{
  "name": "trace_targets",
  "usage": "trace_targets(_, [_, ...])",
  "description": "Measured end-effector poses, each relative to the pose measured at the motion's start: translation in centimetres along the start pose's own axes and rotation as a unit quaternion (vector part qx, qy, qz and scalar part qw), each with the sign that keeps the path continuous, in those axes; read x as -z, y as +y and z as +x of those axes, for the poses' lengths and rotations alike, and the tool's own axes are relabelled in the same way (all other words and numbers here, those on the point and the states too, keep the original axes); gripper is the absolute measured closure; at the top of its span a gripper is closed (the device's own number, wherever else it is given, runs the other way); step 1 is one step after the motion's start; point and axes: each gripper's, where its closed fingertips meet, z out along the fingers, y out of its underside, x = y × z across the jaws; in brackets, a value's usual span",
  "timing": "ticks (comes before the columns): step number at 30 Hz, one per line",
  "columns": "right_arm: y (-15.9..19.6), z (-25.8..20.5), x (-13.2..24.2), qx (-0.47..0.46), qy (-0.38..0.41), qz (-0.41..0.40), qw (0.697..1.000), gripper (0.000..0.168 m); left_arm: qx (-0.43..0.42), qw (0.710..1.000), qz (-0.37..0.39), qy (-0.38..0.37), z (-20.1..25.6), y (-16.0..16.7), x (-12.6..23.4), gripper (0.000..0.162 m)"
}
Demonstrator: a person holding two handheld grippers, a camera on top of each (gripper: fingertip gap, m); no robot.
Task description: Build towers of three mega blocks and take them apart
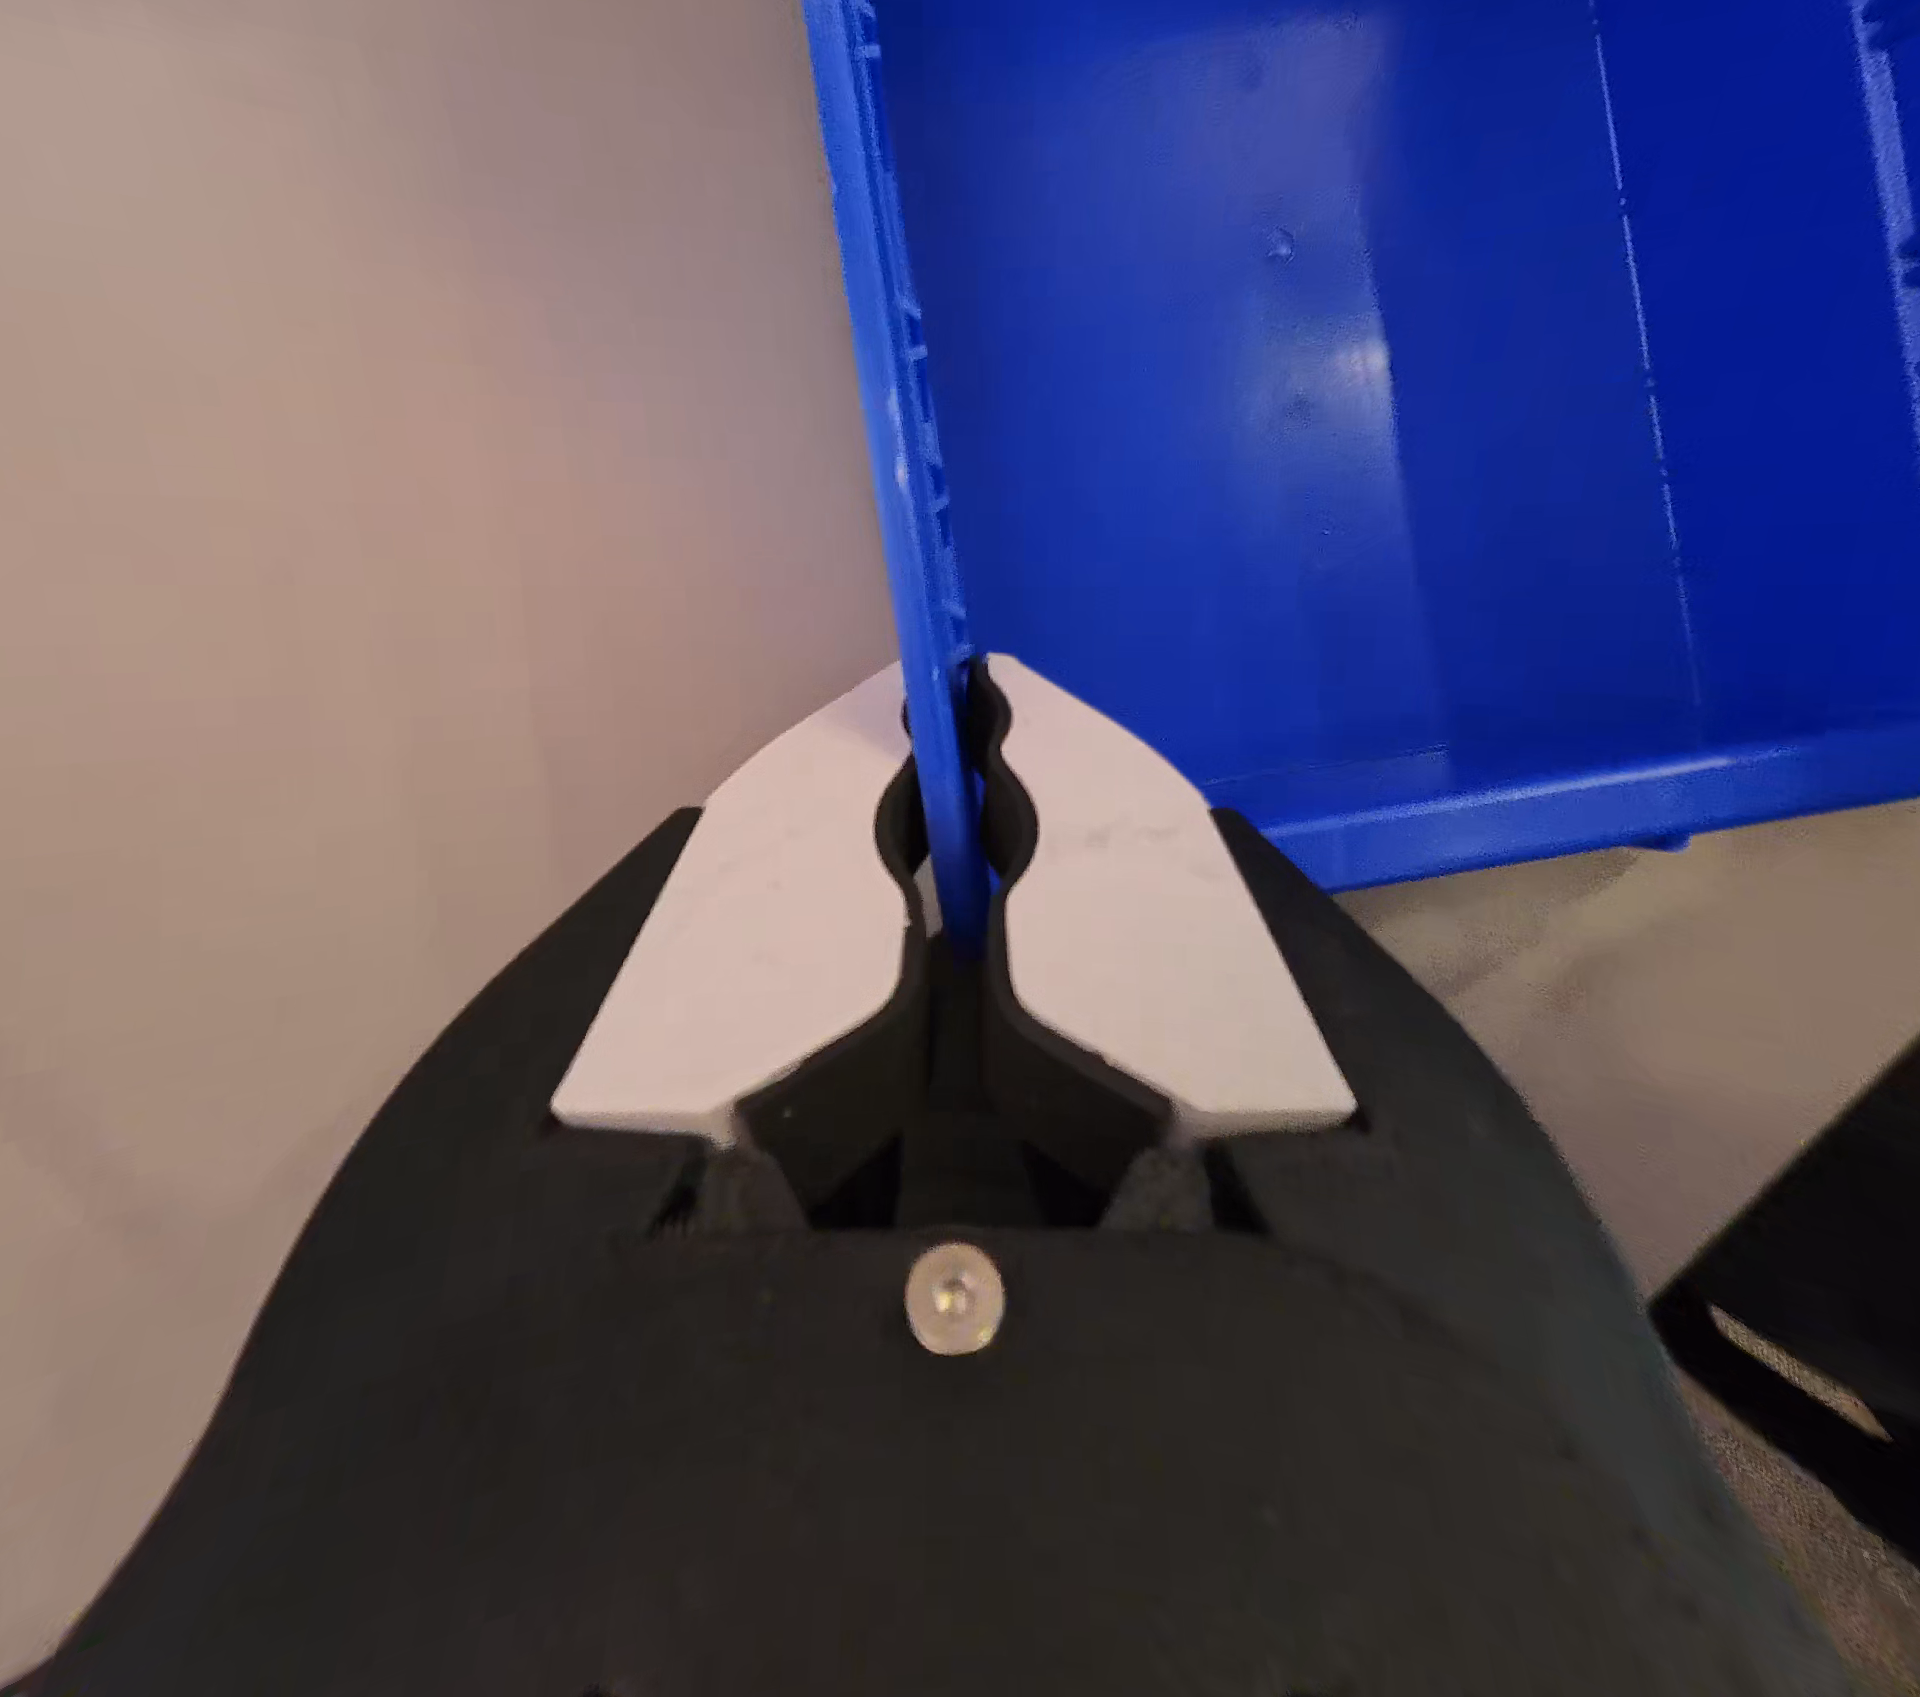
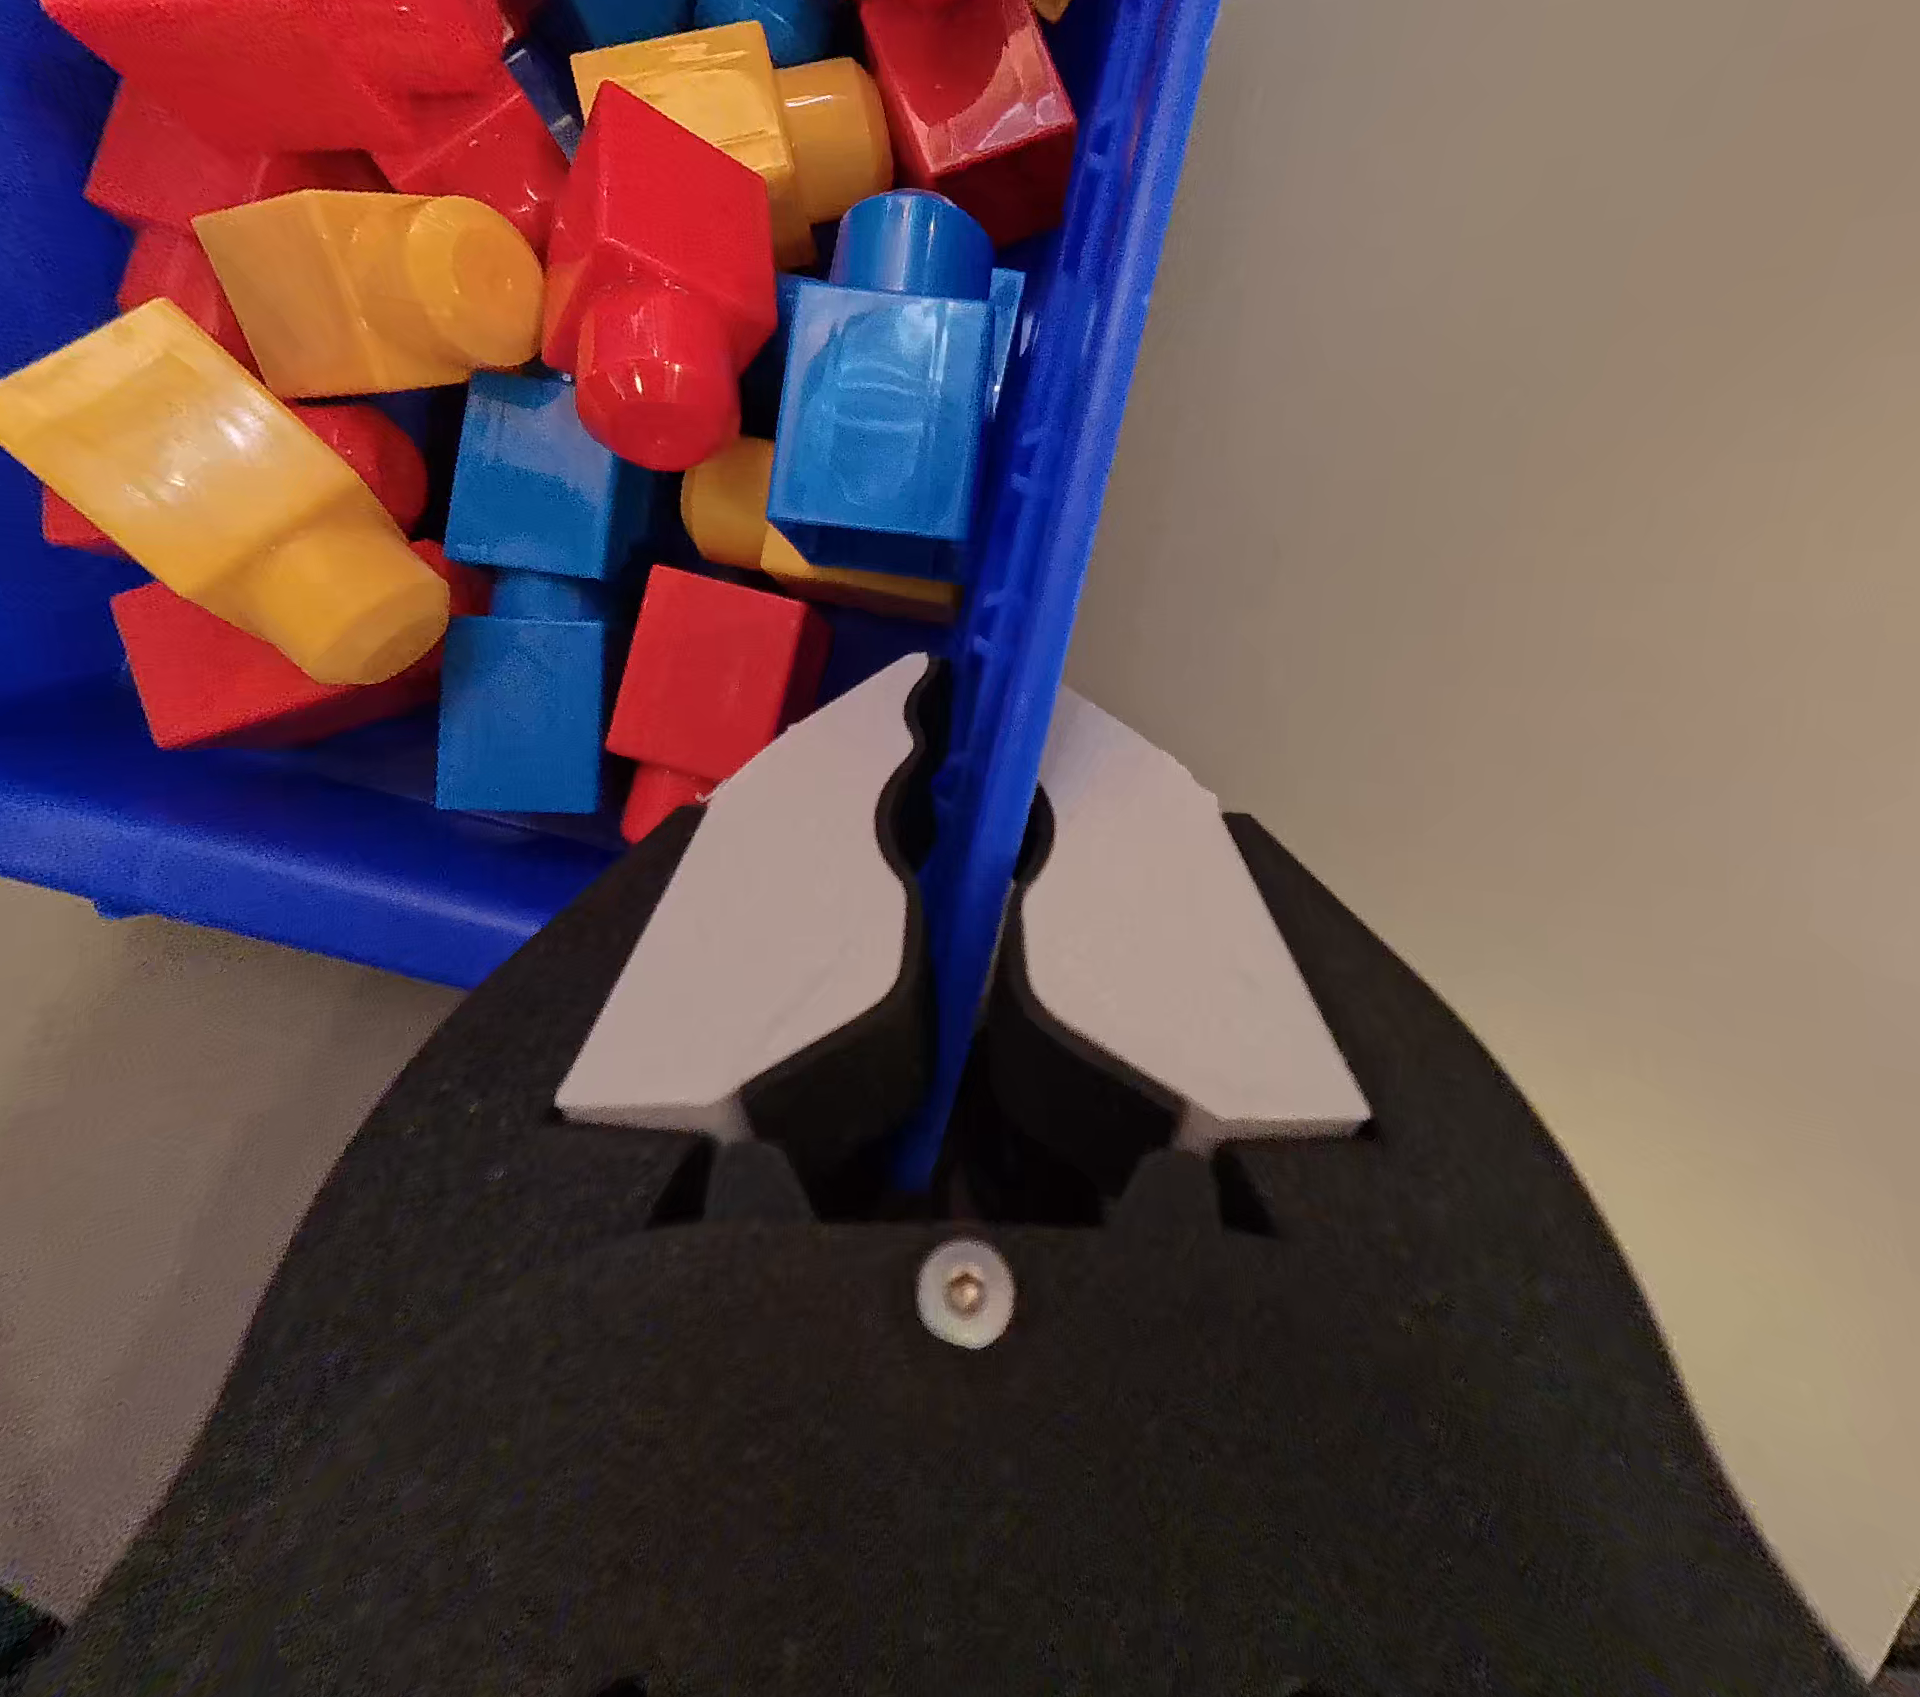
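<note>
**Both tools clamped on the blue bin's walls**

Left wrist view: the left tool (image 1: 943, 774) is nearly closed, its two white fingers (image 1: 790, 899) pinched onto the thin side wall of the blue bin (image 1: 1299, 297). One finger sits outside the wall, the other inside, and the rim runs straight down the gap between them. What shows of the bin's inside from here is bare blue floor, glossy with a reflection, not one block on it. The bin rests on a pale surface (image 1: 416, 297). Down at the lower right corner there's a single dark object (image 1: 1808, 1315), too cropped to name.

Right wrist view: the right tool (image 2: 977, 774) is doing the same on another wall of the bin (image 2: 1101, 193), squeezed almost shut with the blue rim caught between its white fingers (image 2: 769, 899), one inside, one outside. Here's where the mega blocks (image 2: 540, 276) are: heaped loose inside the bin, pressed up toward this wall, none stacked into a tower that I can make out. Counting what shows, roughly nine red, about six blue and five or six yellow, though the pile overlaps and runs off the top edge, so the tally is loose. One blue block (image 2: 883, 411) leans right against the gripped wall. The pale surface (image 2: 1507, 504) stretches away on the right.
</note>
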Motion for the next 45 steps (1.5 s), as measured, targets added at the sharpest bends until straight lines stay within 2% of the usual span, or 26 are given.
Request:
trace_targets(6, [0.8,-2.7,0.5,0.045,-0.04,0.001,0.998,0.162,-0.064,0.996,-0.019,0.06,5.5,-0.7,-0.8,0.159])
trace_targets(12, [1.1,-5.4,0.7,0.11,-0.077,0.003,0.991,0.162,-0.157,0.98,-0.026,0.123,11.8,-1.5,-1.7,0.158])
trace_targets(21, [-0.6,-8.4,-0.5,0.186,-0.146,0.014,0.971,0.163,-0.258,0.944,-0.038,0.2,18.8,-2.0,-2.4,0.159])
trace_targets(26, [-2.4,-10.4,-1.7,0.233,-0.183,0.017,0.955,0.163,-0.284,0.93,-0.038,0.23,21.8,-2.9,-3.2,0.158])
trace_targets(32, [-4.8,-12.1,-3.4,0.291,-0.208,0.001,0.934,0.162,-0.298,0.928,-0.039,0.219,22.8,-3.9,-3.9,0.159])
trace_targets(41, [-5.3,-13.1,-3.8,0.382,-0.248,0.0,0.891,0.162,-0.316,0.919,-0.033,0.234,23.9,-4.3,-4.2,0.159])
trace_targets(45, [-6.2,-14.0,-4.3,0.373,-0.257,0.005,0.892,0.162,-0.304,0.923,-0.029,0.233,24.3,-4.5,-4.3,0.159])
